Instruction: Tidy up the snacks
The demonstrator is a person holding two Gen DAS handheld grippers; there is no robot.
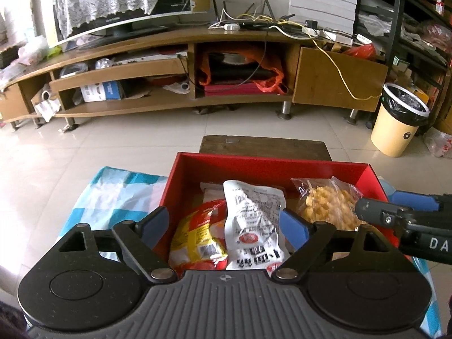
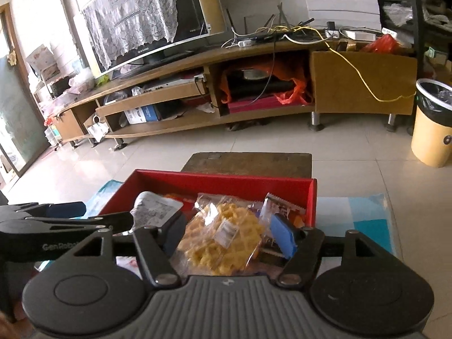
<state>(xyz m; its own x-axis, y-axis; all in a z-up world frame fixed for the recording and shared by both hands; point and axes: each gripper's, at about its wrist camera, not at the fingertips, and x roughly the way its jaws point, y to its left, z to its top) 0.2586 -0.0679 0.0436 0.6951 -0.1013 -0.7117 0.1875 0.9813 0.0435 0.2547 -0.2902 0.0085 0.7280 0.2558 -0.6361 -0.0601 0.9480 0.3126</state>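
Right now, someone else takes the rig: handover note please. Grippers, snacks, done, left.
Left gripper: open, above the white packet and the red-and-yellow packet; holds nothing.
Right gripper: open, over the clear bag of yellow snacks; pads not pressing on it.
Snacks: all of these lie inside the red box, which sits on the blue checked cloth. Small orange-and-white packets are at the box's right end.
Done: every snack in view is in the box.
Left: no loose snacks show on the cloth; check outside the views, then tidy the pile if needed.
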